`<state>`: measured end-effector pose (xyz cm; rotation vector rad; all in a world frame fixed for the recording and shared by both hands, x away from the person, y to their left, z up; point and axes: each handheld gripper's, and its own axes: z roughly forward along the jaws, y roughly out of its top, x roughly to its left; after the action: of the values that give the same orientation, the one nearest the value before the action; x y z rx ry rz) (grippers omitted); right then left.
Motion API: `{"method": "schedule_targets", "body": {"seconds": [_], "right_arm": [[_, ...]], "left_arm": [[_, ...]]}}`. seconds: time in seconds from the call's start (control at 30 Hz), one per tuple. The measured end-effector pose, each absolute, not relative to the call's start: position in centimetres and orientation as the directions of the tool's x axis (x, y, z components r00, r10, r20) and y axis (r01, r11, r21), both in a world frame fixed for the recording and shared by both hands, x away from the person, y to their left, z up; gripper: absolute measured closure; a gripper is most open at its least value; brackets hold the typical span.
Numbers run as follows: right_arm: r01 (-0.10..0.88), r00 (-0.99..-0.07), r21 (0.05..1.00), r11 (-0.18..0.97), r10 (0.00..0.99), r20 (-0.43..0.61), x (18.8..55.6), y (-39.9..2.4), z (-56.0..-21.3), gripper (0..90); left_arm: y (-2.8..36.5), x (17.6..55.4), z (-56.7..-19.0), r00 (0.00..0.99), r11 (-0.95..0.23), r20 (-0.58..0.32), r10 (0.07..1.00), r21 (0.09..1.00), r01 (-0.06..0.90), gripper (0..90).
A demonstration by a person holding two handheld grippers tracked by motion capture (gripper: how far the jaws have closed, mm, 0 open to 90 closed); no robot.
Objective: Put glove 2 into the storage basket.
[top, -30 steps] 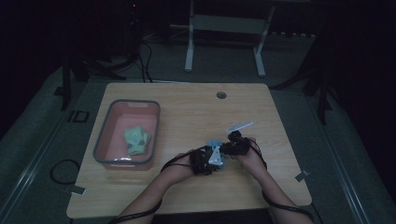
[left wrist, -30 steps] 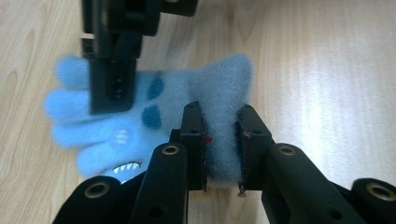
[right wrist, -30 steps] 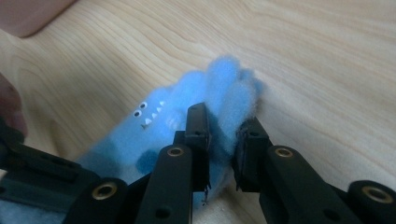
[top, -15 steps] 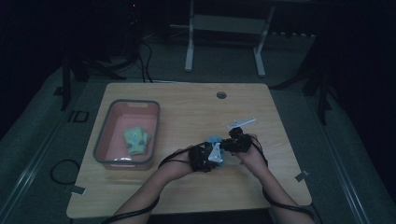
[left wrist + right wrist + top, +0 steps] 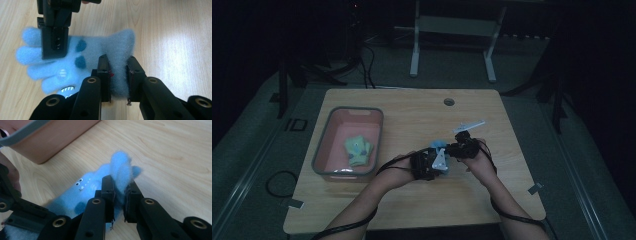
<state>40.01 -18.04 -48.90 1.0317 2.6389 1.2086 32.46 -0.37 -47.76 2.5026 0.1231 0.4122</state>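
From the high view, the wooden table (image 5: 492, 195) carries a pink bin (image 5: 324, 150) at its left with a green glove (image 5: 358, 150) lying inside. Near the table's middle, the left gripper (image 5: 428, 165) and right gripper (image 5: 460, 147) meet over a small patch of blue, which in this dim frame is probably the blue glove (image 5: 438, 146), though its shape cannot be made out.

The left gripper view makes it plain: the left gripper (image 5: 118, 75) has its jaws pinched on the cuff end of the blue fleece glove (image 5: 75, 65), whose dark spots and toothy printed mouth show. The right gripper (image 5: 55, 37) comes in from above, clamped on the finger end.

The right gripper view shows the right gripper (image 5: 120, 192) squeezing a bunched fold of the glove (image 5: 100, 182), printed eyes facing up. Behind it stands the bin's pink wall (image 5: 50, 140), and the left gripper's black body sits at the lower left.
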Motion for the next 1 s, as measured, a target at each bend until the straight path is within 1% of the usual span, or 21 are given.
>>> {"method": "schedule_targets", "body": {"seconds": [0.23,0.6,0.77,1.0], "right_arm": [[0.522,-0.791,0.712,0.47,0.578,0.199,40.3,-16.4,-47.0,81.5],[0.472,-0.822,0.734,0.488,0.545,0.167,40.9,-12.9,-44.6,81.6],[0.461,-0.832,0.741,0.488,0.528,0.17,41.0,-11.5,-43.9,81.7],[0.438,-0.846,0.755,0.488,0.507,0.163,41.1,-9.6,-42.7,81.7]], "left_arm": [[0.8,32.4,-46.4,0.934,-0.832,0.309,0.182,0.554,-0.021,77.4],[3.7,32.4,-44.2,0.92,-0.834,0.322,0.224,0.552,0.01,77.5],[4.9,32.2,-43.3,0.913,-0.849,0.337,0.229,0.529,0.018,77.5],[6.5,32.0,-42.4,0.905,-0.854,0.343,0.25,0.519,0.039,77.5]]}}
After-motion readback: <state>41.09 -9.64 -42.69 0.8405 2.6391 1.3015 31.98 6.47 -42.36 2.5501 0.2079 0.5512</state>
